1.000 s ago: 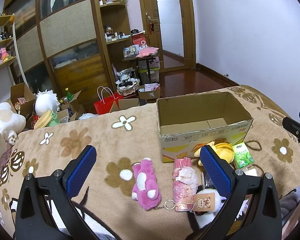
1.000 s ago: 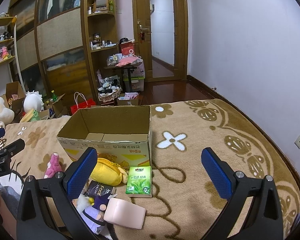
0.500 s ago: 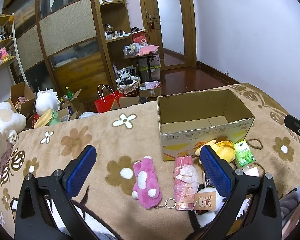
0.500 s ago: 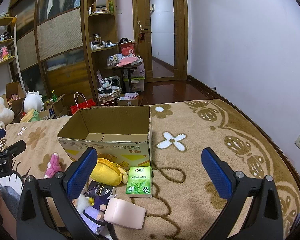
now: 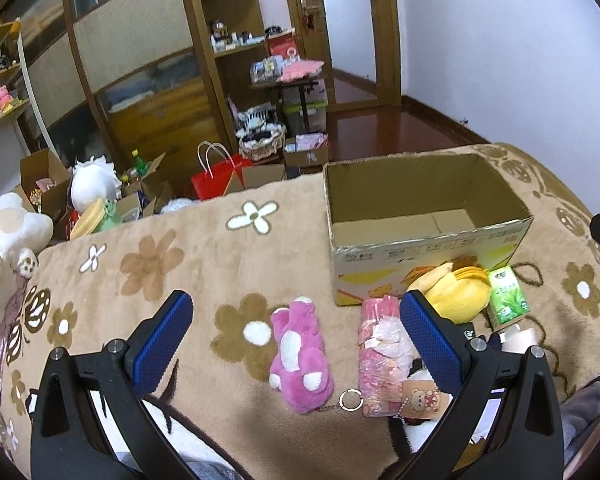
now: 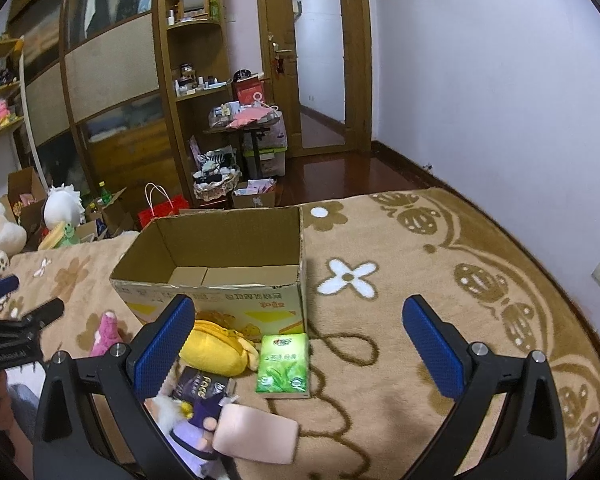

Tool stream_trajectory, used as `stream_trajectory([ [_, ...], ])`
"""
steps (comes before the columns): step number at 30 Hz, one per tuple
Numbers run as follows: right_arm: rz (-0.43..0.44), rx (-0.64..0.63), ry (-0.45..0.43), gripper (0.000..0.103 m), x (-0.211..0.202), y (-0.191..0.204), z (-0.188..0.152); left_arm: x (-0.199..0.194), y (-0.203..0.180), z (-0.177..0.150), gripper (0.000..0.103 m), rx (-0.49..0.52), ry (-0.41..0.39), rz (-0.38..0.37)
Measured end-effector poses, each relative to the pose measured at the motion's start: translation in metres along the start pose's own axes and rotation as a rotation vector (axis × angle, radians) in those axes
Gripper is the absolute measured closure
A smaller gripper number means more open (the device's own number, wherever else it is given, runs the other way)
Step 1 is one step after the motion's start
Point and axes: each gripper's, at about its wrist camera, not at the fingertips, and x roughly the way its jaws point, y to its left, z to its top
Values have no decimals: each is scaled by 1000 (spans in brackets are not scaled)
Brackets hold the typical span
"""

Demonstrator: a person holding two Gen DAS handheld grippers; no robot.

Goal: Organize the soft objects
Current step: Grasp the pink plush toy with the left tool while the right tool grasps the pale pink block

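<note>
An open, empty cardboard box [image 5: 424, 216] [image 6: 216, 276] stands on the flowered blanket. In front of it lie a pink plush toy [image 5: 300, 354] [image 6: 107, 333], a pink wrapped roll with a bear tag [image 5: 380, 356], a yellow plush [image 5: 454, 290] [image 6: 216, 352], a green tissue pack [image 5: 508, 294] [image 6: 284, 362], a dark "face" packet [image 6: 202, 386], a purple doll [image 6: 192, 424] and a pink pad [image 6: 256, 438]. My left gripper [image 5: 296, 332] is open above the pink plush. My right gripper [image 6: 298, 344] is open above the tissue pack.
The blanket [image 6: 400, 280] extends right of the box toward the wall. Past the bed's far edge stand a red bag [image 5: 220, 176], boxes and white plush toys [image 5: 4, 240], a cluttered small table [image 6: 244, 128] and wooden shelves.
The left gripper has crept slightly forward toward the pink plush. The right gripper has barely moved. Both stay open.
</note>
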Motion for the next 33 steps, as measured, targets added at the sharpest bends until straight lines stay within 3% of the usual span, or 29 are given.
stream_trajectory([
  [6,60,51,95,0,31,4,-8,28,1,2,1,-2,90,5],
  [15,69,11,248,0,69,15,-28,62,5,-5,1,-27,212,25],
  [21,89,24,350,0,77,13,-46,84,13,-15,1,-53,306,38],
  [27,117,48,460,0,85,10,-66,95,9,-21,1,-34,345,48],
  [31,130,79,479,0,89,3,-67,105,7,-28,1,-12,388,74],
  [33,146,108,505,9,92,-1,-69,108,6,-30,1,-8,400,77],
])
